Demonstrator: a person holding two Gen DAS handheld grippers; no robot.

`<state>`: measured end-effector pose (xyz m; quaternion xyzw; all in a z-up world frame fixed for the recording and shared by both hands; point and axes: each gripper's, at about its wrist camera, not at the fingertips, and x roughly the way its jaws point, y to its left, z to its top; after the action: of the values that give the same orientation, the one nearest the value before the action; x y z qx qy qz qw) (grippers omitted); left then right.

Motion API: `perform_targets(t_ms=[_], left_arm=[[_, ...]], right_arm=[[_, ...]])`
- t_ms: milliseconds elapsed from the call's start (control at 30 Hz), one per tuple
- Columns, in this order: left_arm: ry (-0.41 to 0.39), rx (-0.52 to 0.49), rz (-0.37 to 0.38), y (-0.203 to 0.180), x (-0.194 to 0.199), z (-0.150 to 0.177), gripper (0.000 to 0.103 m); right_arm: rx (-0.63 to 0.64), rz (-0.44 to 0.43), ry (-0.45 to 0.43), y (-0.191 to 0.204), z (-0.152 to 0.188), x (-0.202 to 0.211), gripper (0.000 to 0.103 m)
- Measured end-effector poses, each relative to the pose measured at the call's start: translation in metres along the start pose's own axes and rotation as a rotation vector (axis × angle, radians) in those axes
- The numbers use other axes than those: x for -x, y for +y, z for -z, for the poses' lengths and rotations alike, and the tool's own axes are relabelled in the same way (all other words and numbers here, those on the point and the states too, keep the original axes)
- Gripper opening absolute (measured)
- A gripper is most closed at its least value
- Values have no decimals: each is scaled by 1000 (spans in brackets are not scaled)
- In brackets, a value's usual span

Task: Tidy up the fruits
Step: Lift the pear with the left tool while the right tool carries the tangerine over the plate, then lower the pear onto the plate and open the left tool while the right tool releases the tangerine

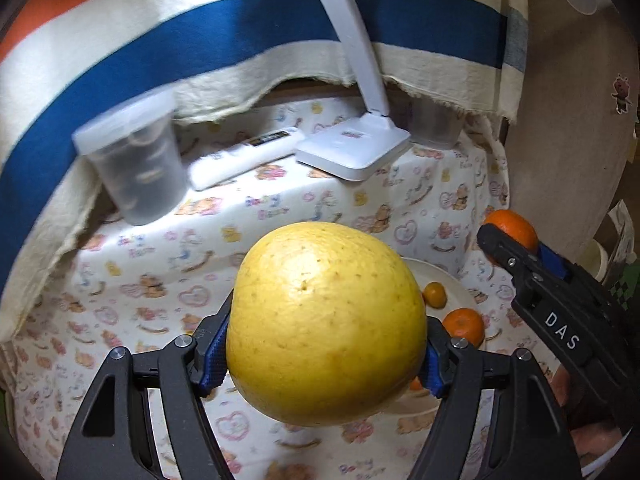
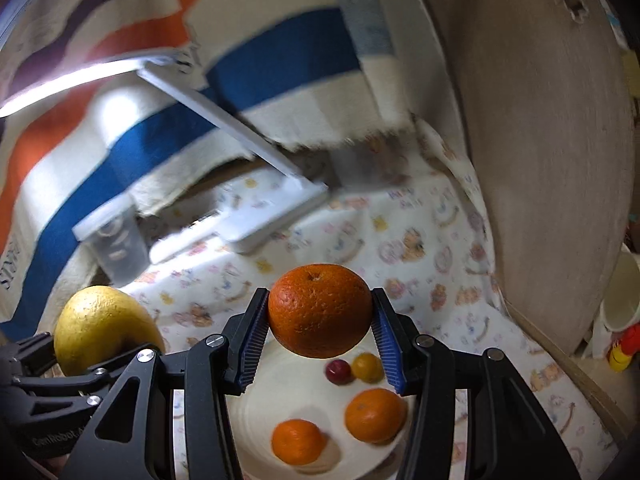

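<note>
Left gripper (image 1: 326, 354) clamped on yellow grapefruit (image 1: 326, 324), right gripper (image 2: 320, 340) clamped on orange (image 2: 320, 310), both above white plate (image 2: 276, 400)

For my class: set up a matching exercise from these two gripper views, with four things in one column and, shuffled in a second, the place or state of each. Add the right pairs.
Things
1. yellow grapefruit
2. large orange
3. small red fruit
4. lidded plastic container

Places or states
A. lying on the white plate
B. clamped in the right gripper
C. standing at the back beside the lamp base
D. clamped in the left gripper

Pairs: 1-D, 2-B, 3-A, 4-C
</note>
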<state>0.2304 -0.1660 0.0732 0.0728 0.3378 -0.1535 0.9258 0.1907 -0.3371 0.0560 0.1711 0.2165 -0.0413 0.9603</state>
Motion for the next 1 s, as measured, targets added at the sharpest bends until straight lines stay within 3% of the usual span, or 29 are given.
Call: perform_targets(t_ms=[133,233,767,900,1000], left_arm=[[81,8,69,-8,-35,-1,73],[138,16,81,-11,-59,0,73],[253,50,118,-16,-116,23,73],[183,41,112,-19,-109,19,72],[170,85,174,-14,-104,13,74]], right_arm=[[-77,-34,50,-19,-1,-12,52],[-58,0,63,-22,2,-18,52],[-66,19,158,-24,11,-39,52],[-70,18,151,-25,9,-36,52],[-75,22,154,-26,9,-36,52]])
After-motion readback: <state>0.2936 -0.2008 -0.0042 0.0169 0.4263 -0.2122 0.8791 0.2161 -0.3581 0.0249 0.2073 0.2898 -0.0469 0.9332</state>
